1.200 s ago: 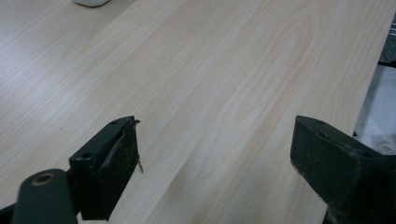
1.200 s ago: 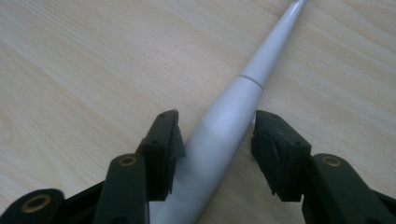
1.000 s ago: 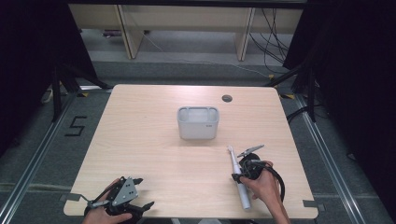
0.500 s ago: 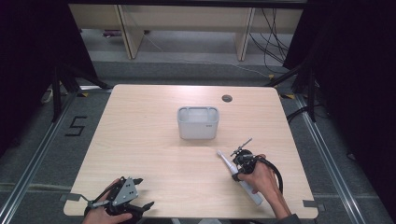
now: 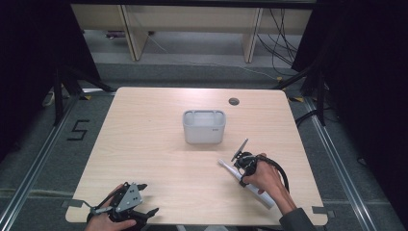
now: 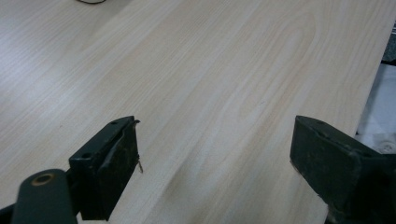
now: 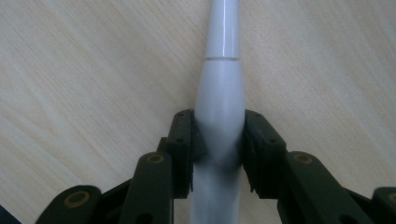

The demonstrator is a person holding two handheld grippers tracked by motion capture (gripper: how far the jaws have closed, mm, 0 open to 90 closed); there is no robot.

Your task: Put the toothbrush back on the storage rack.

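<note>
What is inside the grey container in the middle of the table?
From the high view, the grey container looks empty: only pale inner walls show near its rim. Its near wall hides the bottom, so a small or flat thing could lie there unseen.

Lab test bay, black curtains (floor marking), loose cables

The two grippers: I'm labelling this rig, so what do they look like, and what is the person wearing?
Both are black. The left gripper has blocky jaws, a brass-coloured rivet and a grey three-cornered plate. The right gripper has ridged pads, brass-coloured rivets and a looping black cable. A dark sleeve covers the right forearm.
</note>
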